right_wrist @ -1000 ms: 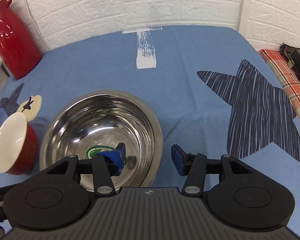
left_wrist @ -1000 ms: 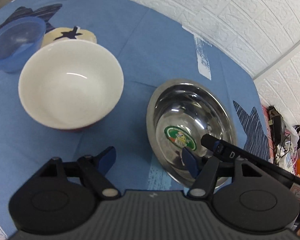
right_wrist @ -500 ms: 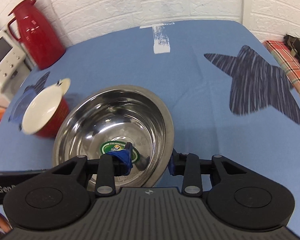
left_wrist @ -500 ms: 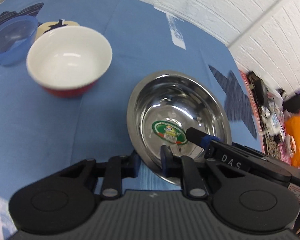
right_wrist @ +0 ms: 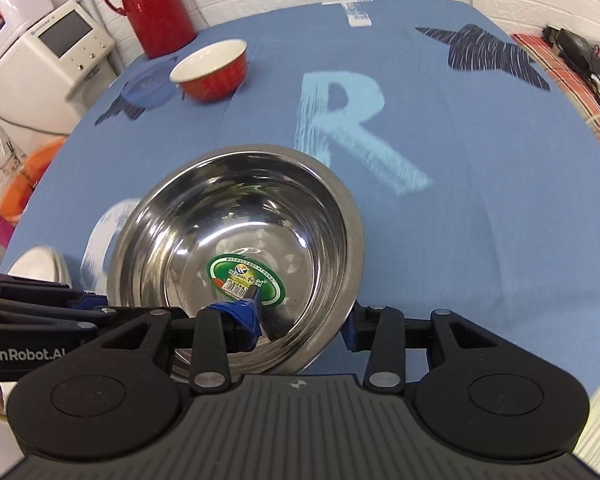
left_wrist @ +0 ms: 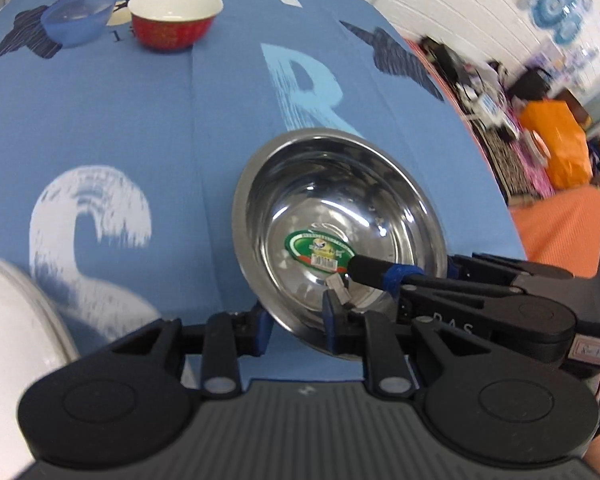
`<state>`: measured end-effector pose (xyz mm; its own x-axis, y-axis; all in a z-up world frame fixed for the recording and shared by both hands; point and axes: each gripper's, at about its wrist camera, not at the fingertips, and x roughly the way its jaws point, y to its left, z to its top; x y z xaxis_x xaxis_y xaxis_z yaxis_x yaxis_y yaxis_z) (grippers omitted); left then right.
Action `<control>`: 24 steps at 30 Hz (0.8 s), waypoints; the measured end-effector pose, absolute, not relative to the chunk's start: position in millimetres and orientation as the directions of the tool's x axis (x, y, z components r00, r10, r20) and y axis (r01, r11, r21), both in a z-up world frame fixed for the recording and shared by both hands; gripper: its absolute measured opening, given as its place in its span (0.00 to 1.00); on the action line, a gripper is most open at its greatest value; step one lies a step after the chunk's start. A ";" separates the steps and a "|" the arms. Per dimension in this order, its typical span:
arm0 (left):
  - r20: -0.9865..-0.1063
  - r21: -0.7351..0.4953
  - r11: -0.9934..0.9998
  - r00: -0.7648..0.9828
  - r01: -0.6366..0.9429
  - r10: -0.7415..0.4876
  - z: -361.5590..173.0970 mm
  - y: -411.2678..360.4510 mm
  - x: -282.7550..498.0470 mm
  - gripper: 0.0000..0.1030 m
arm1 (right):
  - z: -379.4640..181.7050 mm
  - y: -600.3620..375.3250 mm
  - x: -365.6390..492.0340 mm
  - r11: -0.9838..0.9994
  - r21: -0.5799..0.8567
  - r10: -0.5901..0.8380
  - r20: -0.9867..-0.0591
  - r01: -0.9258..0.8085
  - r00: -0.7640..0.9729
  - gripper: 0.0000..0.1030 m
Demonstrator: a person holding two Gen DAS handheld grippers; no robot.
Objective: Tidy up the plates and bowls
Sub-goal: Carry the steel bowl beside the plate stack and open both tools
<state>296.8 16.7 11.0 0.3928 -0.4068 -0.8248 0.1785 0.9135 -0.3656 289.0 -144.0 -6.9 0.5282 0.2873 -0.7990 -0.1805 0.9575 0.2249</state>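
Now, step: both tongs carry the metal bowl [right_wrist: 236, 248] over the table [right_wrist: 480, 220].
Left tongs [left_wrist: 296, 326]: pinching its rim.
Right tongs [right_wrist: 302, 322]: pinching its rim.
Next: set it on the white plates [right_wrist: 40, 264] at 9 o'clock, slowly.

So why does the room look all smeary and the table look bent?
Left wrist view: the room at right is motion-blurred, while the steel bowl stays fairly sharp. Both views: the fisheye lens bulges the blue tablecloth, and glare streaks the bowl's inside.
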 end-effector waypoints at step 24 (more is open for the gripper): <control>-0.842 -0.343 0.919 0.370 0.196 -0.393 -14.8 35.4 248.7 0.49 | -23.6 -121.0 236.7 0.956 0.191 0.276 -0.846 -0.224 0.457 0.28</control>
